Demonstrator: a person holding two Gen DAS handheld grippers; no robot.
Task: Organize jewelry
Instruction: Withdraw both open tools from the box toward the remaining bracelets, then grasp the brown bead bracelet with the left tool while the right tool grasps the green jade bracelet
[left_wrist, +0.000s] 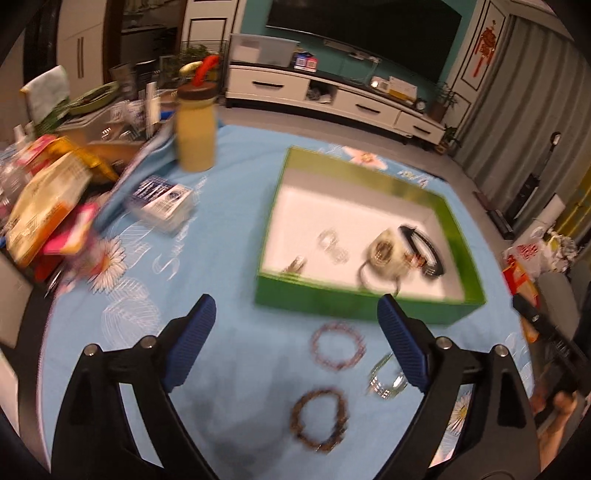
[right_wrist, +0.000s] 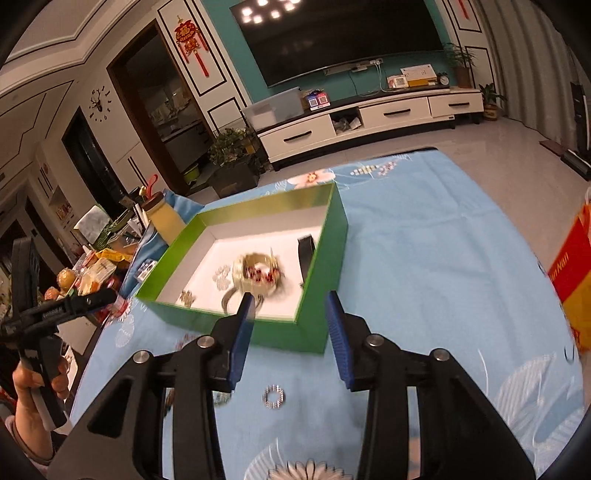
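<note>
Left gripper (left_wrist: 296, 345): black plastic frame, triangular cutouts, silver round screws at pivots, ribbed blue pads (left_wrist: 194, 341). Right gripper (right_wrist: 289, 334): same build, blue pads (right_wrist: 241, 338) ribbed too. Left hand (right_wrist: 31, 387) bare skin on black handle; greyish sleeve edge at wrist.

Dim indoor light; motion blur; fisheye warp

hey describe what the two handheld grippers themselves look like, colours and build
Both the left gripper and right gripper match: black plastic linkage arms with round silver bolts at the joints, each ending in flat, ribbed blue pads. In the right wrist view, the left gripper's black handle carries small white lettering, too blurred to read.
</note>
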